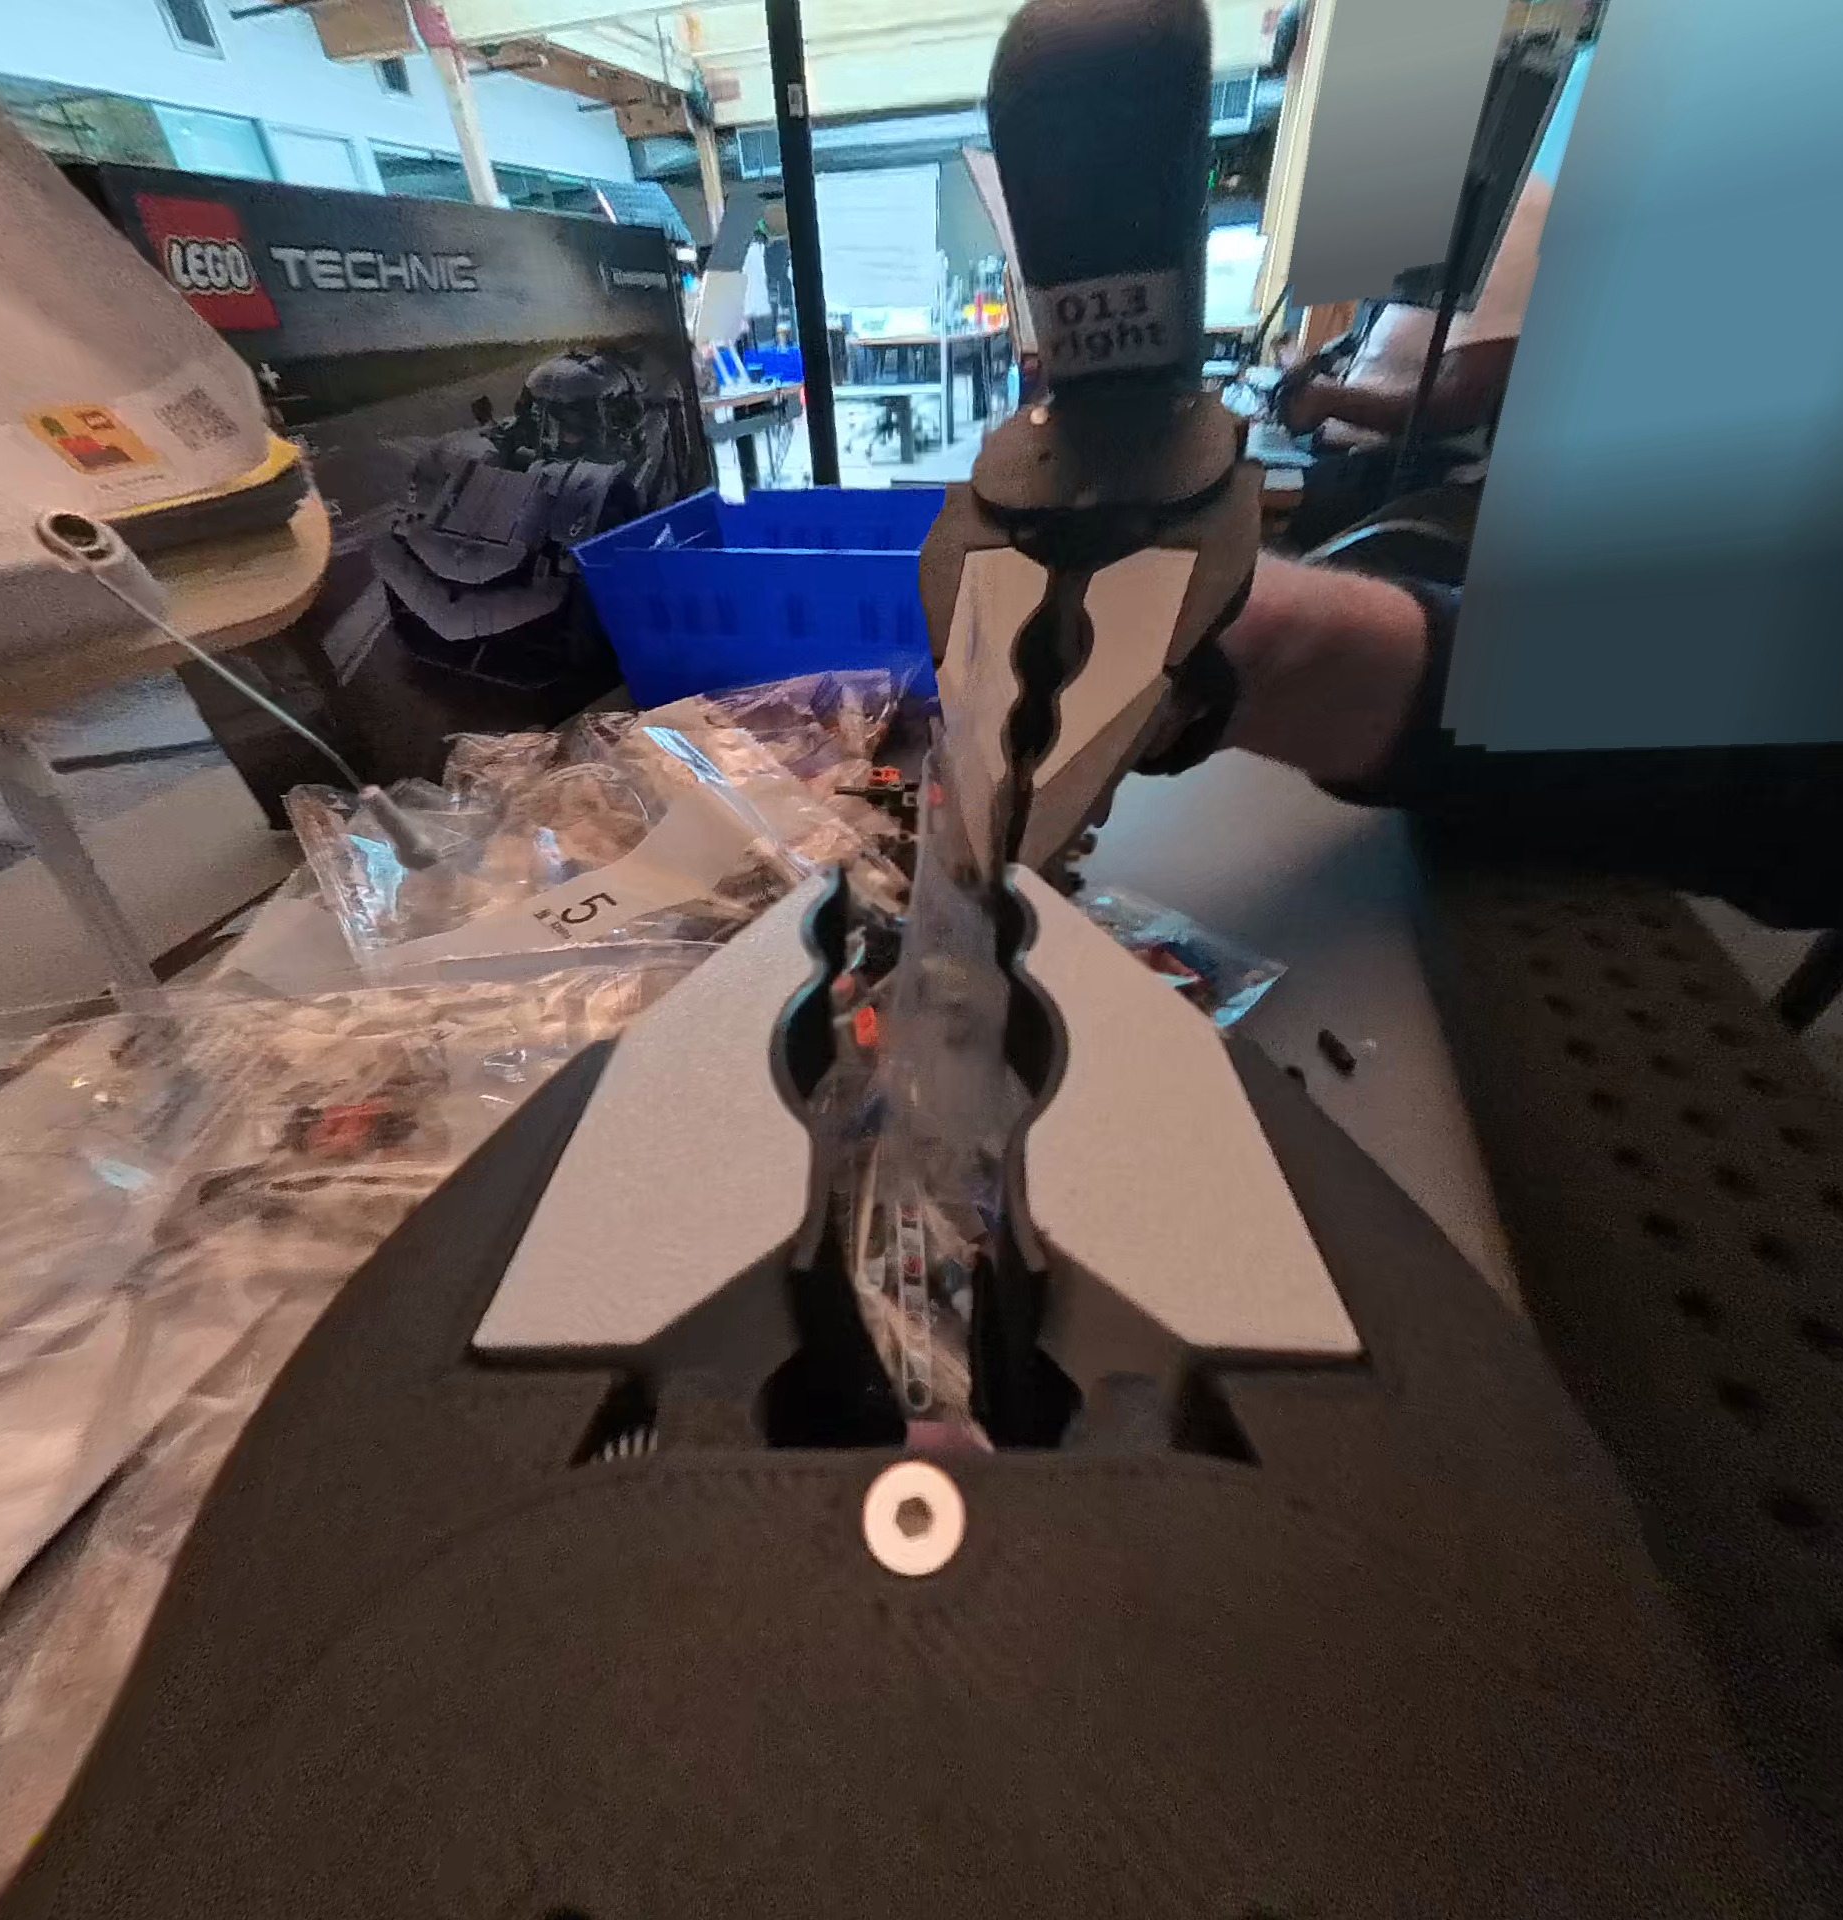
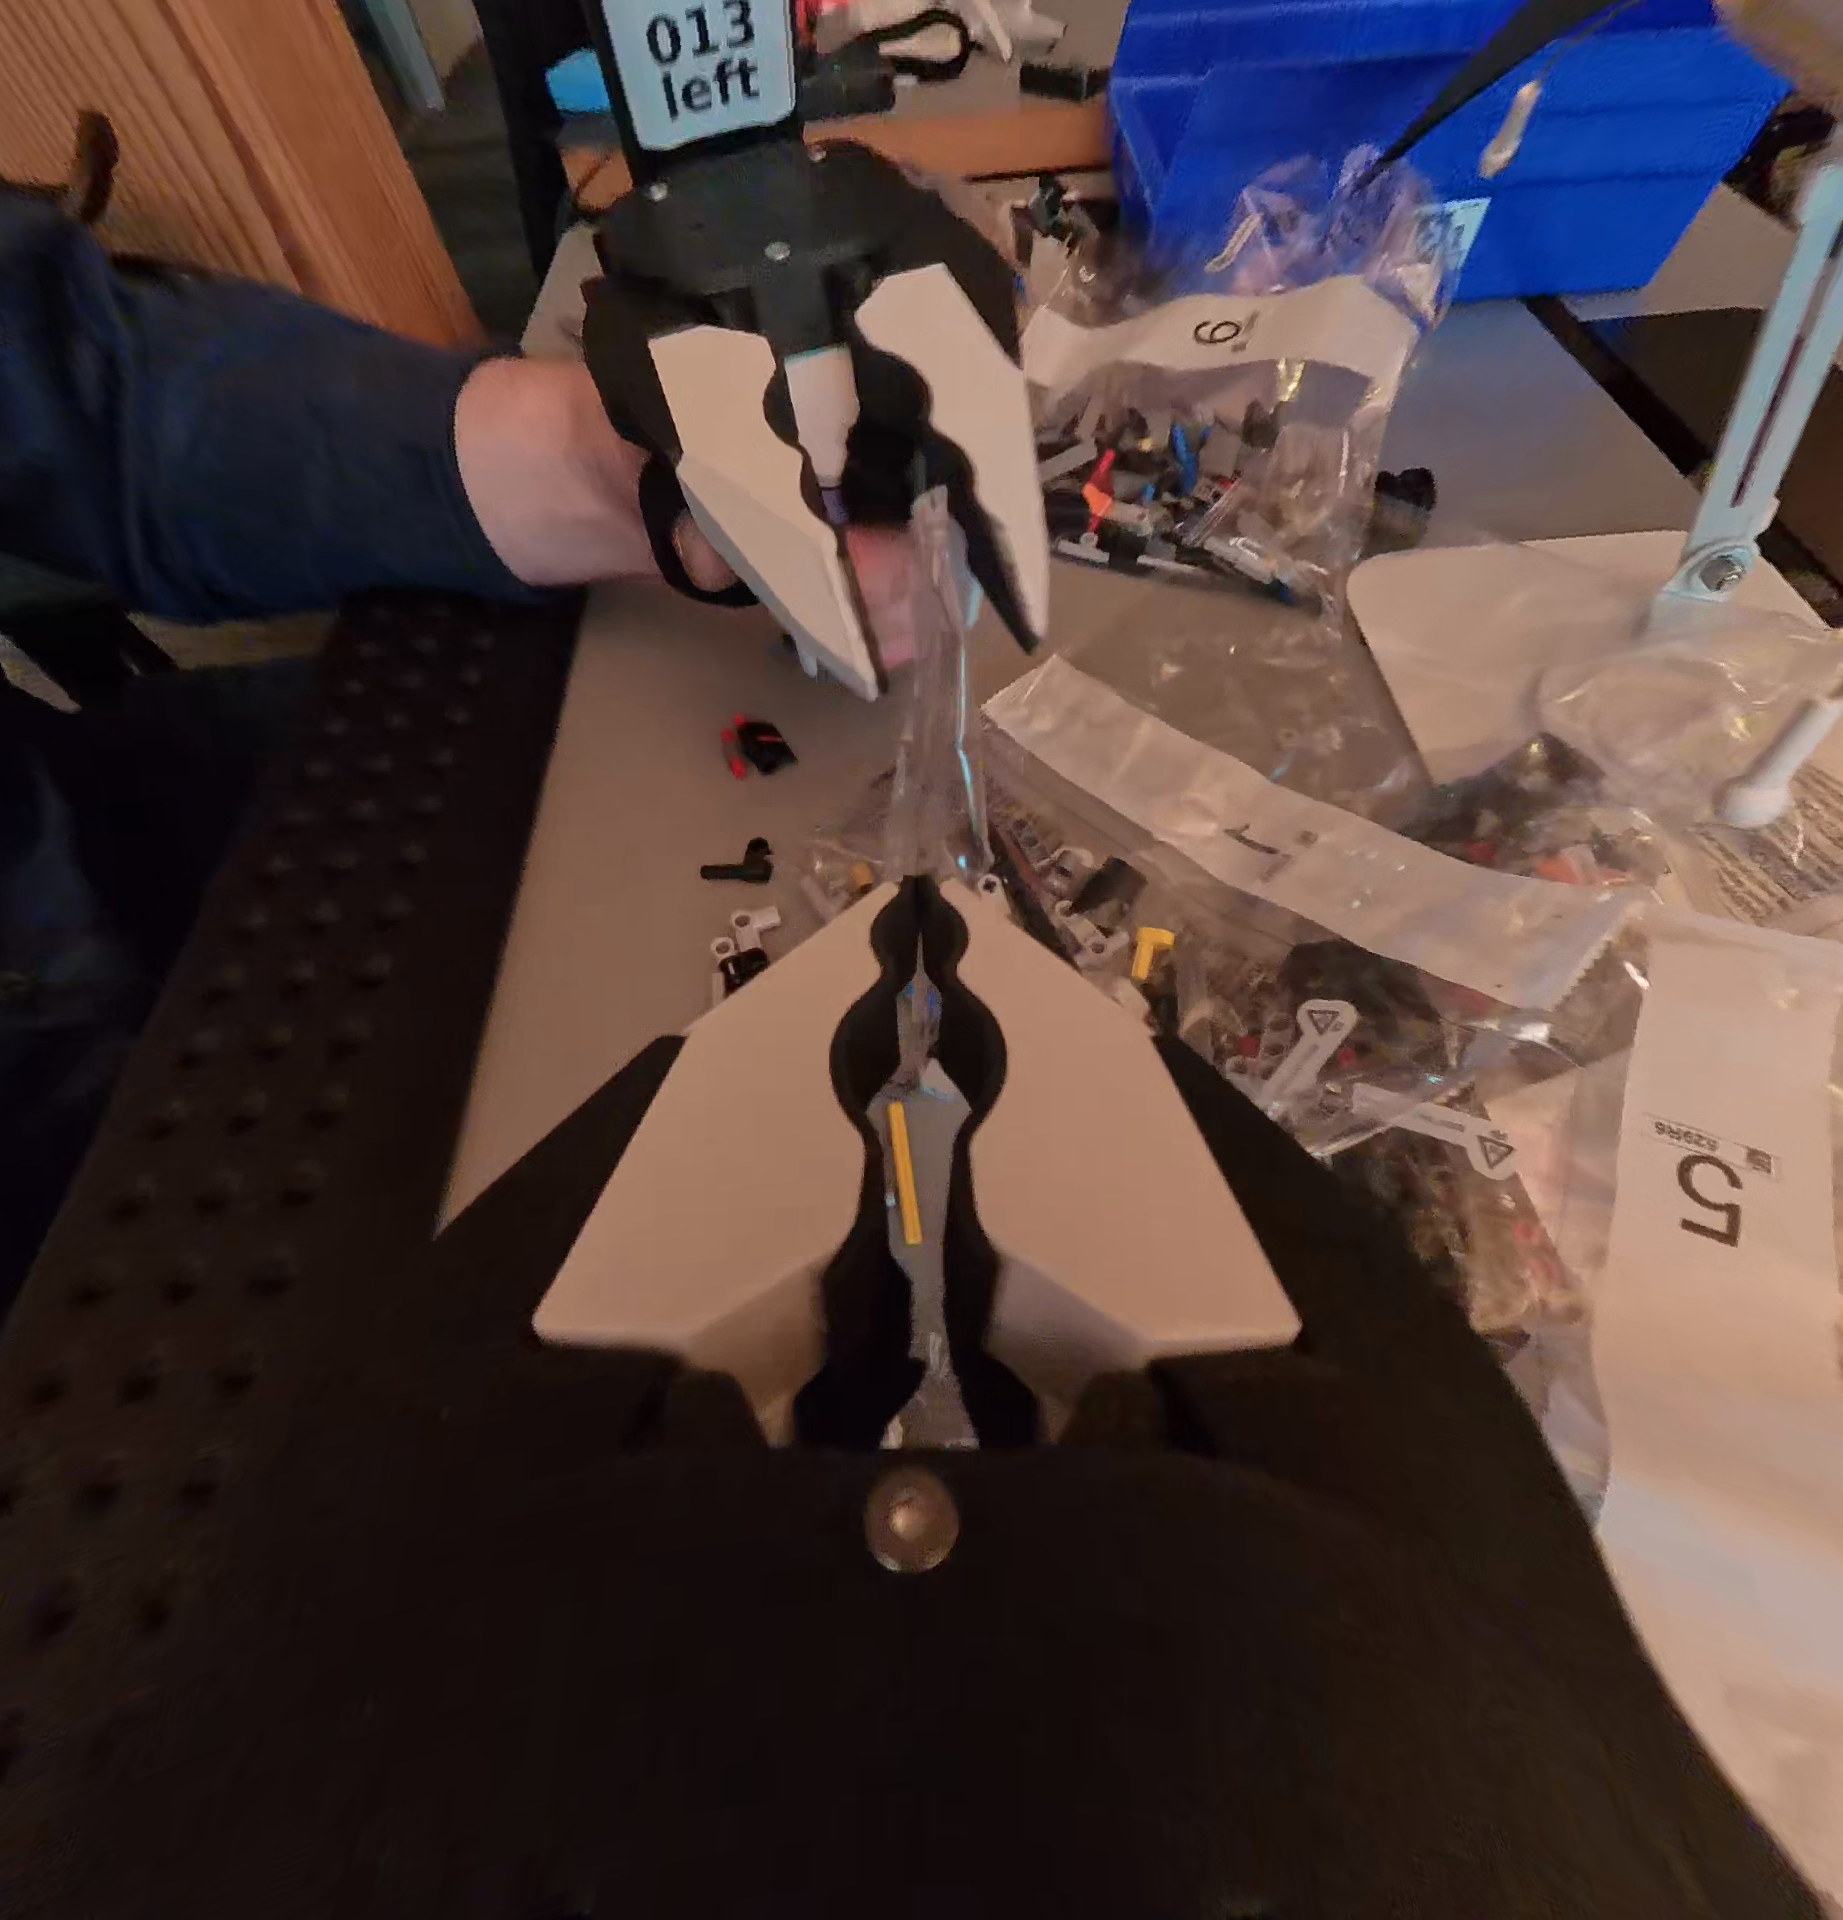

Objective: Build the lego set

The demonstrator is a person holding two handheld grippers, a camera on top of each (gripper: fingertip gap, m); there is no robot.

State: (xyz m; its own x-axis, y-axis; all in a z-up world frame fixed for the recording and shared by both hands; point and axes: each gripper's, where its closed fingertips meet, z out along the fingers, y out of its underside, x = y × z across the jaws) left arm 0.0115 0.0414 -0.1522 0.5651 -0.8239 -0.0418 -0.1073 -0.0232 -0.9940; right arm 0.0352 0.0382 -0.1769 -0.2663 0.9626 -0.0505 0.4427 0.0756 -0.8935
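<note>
A clear plastic bag of small parts (image 2: 938, 769) is stretched upright between my two grippers above the grey table (image 2: 626, 935). My right gripper (image 2: 917, 891) is shut on its lower end, and the film is pinched at the fingertips. In the left wrist view the right gripper (image 1: 1000, 852) comes down from above with its jaws together on the bag (image 1: 938, 987). My left gripper (image 1: 922, 883) is open: the film runs loosely through the gap between its pads. The right wrist view shows the left gripper (image 2: 953, 665) spread, with the strip passing between its fingers.
Several numbered bags of parts (image 2: 1260, 883) lie at the right and far side. A blue bin (image 1: 771, 603) and the set's box (image 1: 429, 343) stand behind. Loose pieces (image 2: 735, 868) lie on the table. A black perforated mat (image 2: 273, 935) borders it. A person's hand (image 2: 553, 488) holds the left gripper. The gap from one gripper's tips to the other's is roughly 4 cm.
</note>
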